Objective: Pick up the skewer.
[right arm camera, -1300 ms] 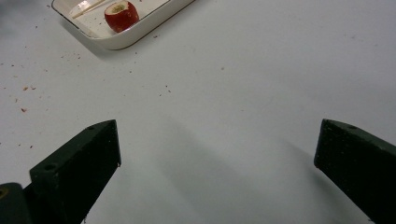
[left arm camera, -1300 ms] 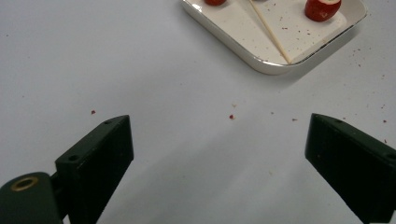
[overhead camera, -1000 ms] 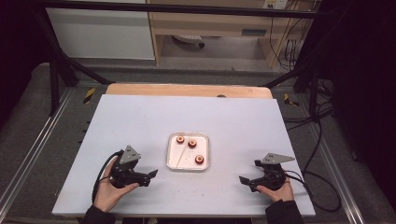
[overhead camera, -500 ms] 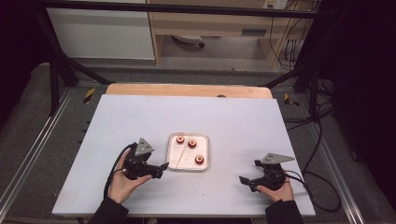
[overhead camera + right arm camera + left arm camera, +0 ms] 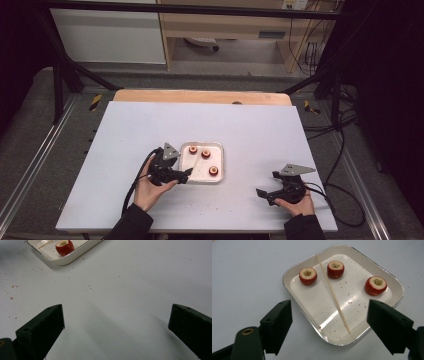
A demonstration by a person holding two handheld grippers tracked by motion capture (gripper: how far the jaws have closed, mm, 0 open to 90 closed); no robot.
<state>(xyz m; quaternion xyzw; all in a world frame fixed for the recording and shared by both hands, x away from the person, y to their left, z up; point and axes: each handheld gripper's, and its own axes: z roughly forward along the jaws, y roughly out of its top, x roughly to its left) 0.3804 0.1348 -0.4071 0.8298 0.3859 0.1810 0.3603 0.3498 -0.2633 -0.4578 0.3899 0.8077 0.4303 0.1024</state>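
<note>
Jaws of the left gripper (image 5: pixel 329 325) stand wide with nothing gripped, having just been closing a little, poised over the near corner of the shallow white tray (image 5: pixel 294 270). The left gripper view reveals a thin wooden skewer (image 5: pixel 333 293) lying slantwise among three cored red fruits (image 5: pixel 335 269), barely visible from above. The right gripper (image 5: pixel 272 194) rests wide apart on the matte white table (image 5: pixel 260 125), well apart from the tray.

grey floor (image 5: pixel 30 130), wooden cabinet (image 5: pixel 225 25), dark frame (image 5: pixel 60 75)
</note>
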